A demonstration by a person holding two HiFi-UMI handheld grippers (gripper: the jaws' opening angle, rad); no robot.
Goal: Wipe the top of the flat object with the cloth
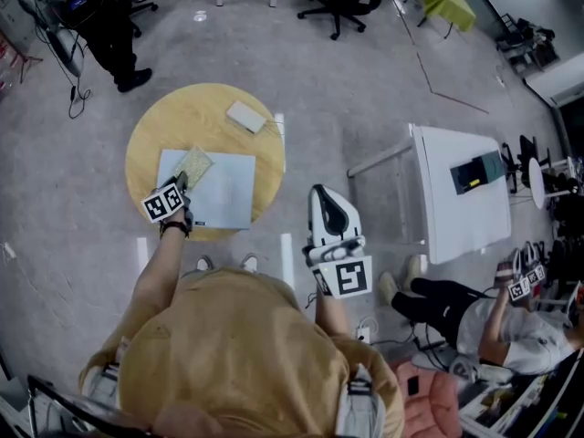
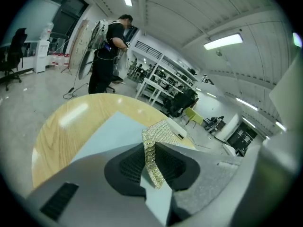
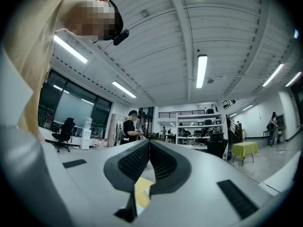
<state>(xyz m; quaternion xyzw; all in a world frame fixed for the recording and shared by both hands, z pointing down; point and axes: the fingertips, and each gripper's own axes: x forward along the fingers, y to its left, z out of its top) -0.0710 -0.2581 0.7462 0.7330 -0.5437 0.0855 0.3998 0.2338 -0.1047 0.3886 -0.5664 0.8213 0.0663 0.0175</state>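
Observation:
A pale blue flat sheet (image 1: 224, 190) lies on the round wooden table (image 1: 187, 117). My left gripper (image 1: 182, 182) is shut on a yellowish textured cloth (image 1: 193, 165), which rests on the sheet's near-left part. In the left gripper view the cloth (image 2: 154, 150) is pinched between the jaws and spreads out over the sheet (image 2: 111, 134). My right gripper (image 1: 321, 197) is held off the table's right side, pointing away from me, shut with nothing between its jaws. In the right gripper view its jaws (image 3: 148, 148) meet.
A small white box (image 1: 245, 116) lies at the table's far right. A white table (image 1: 461, 190) stands to the right, with a seated person (image 1: 474, 322) beside it. Another person (image 1: 105, 26) stands at the far left. Office chairs stand further back.

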